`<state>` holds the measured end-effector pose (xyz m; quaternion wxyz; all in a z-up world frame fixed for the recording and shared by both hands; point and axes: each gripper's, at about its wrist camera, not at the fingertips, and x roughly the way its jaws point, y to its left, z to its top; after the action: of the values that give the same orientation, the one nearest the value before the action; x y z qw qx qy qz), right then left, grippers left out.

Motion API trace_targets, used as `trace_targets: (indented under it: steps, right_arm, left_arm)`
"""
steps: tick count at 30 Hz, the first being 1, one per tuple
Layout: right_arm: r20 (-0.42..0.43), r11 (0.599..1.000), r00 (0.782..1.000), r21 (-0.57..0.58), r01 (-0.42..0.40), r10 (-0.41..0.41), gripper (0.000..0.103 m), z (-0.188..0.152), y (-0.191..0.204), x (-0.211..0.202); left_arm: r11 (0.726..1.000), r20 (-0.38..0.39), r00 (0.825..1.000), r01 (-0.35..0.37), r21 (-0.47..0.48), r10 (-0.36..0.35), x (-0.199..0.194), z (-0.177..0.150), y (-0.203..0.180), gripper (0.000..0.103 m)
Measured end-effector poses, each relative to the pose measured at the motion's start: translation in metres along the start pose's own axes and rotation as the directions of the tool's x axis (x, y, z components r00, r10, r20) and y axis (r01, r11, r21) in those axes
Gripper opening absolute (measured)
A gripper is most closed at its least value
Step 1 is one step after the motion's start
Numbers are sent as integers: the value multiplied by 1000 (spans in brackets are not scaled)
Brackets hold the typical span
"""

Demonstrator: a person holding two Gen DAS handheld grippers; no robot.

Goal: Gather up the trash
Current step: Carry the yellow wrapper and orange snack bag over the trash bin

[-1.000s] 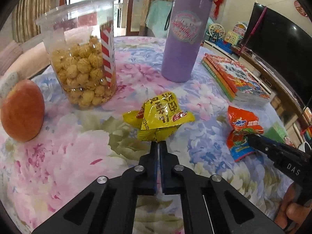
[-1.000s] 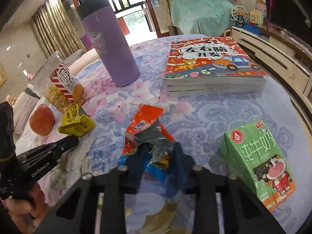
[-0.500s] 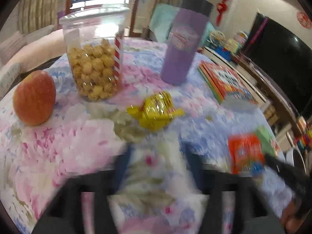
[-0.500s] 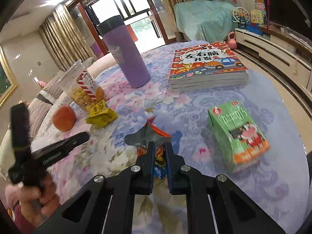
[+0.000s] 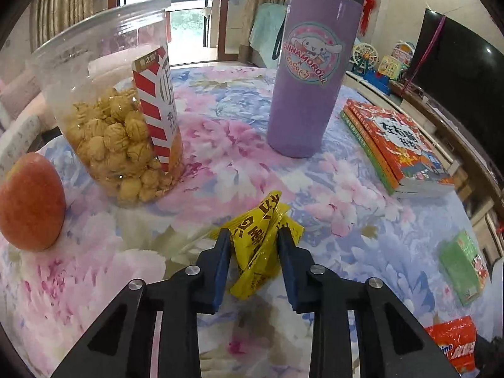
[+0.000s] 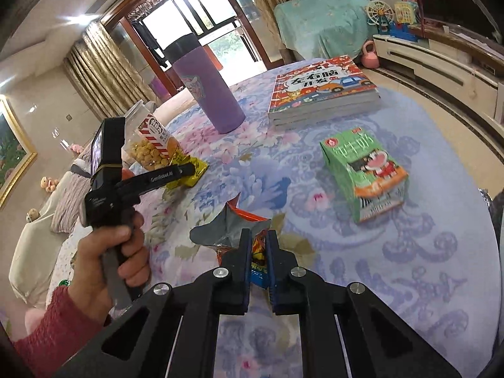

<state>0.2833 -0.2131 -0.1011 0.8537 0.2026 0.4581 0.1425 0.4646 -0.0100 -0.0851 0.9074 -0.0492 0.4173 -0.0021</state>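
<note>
A crumpled yellow snack wrapper (image 5: 255, 261) lies on the flowered tablecloth (image 5: 94, 283). My left gripper (image 5: 253, 234) straddles it, and its jaws are closing, with both pads touching the wrapper's sides and tenting it upward. The right wrist view shows that same left gripper (image 6: 186, 168) from the side, held by a hand (image 6: 107, 245) in a red sleeve. My right gripper (image 6: 259, 236) is shut on a torn orange snack wrapper (image 6: 220, 230) with a silver inside, held a little above the cloth. That wrapper (image 5: 453, 343) also shows at the lower right of the left wrist view.
A clear jar of walnuts (image 5: 119, 126) and an apple (image 5: 30, 201) stand left of the yellow wrapper. A purple tumbler (image 5: 308, 78) rises behind it. Stacked picture books (image 5: 400, 148) lie at the right. A green milk carton (image 6: 362, 170) lies near the table's right edge.
The left gripper opened from shut, pushed forward around the yellow wrapper and narrowed onto it. The right gripper closed on the orange wrapper and lifted it off the cloth.
</note>
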Motion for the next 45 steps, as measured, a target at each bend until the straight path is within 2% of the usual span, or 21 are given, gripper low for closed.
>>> trace_targets:
  steps: [5, 13, 23, 32, 45]
  right_arm:
    - [12, 1000, 1000, 11, -8, 8, 8, -5, -1, -10]
    - [34, 1000, 999, 27, -10, 9, 8, -14, -10, -34]
    - [58, 999, 998, 42, 19, -22, 8, -36, -25, -68]
    - [80, 996, 996, 78, 37, -43, 8, -54, -42, -93]
    - [124, 993, 991, 113, 43, -57, 8, -68, -64, -127]
  left_arm:
    - [999, 12, 999, 46, 2, -46, -25, -14, -4, 25]
    - [989, 19, 990, 137, 50, -138, -96, -77, -28, 25]
    - [978, 8, 985, 168, 127, -170, -163, -128, -56, 25]
    - [973, -24, 983, 182, 144, -180, -185, -153, -76, 25]
    - [959, -37, 980, 197, 203, -193, -202, -161, -112, 25]
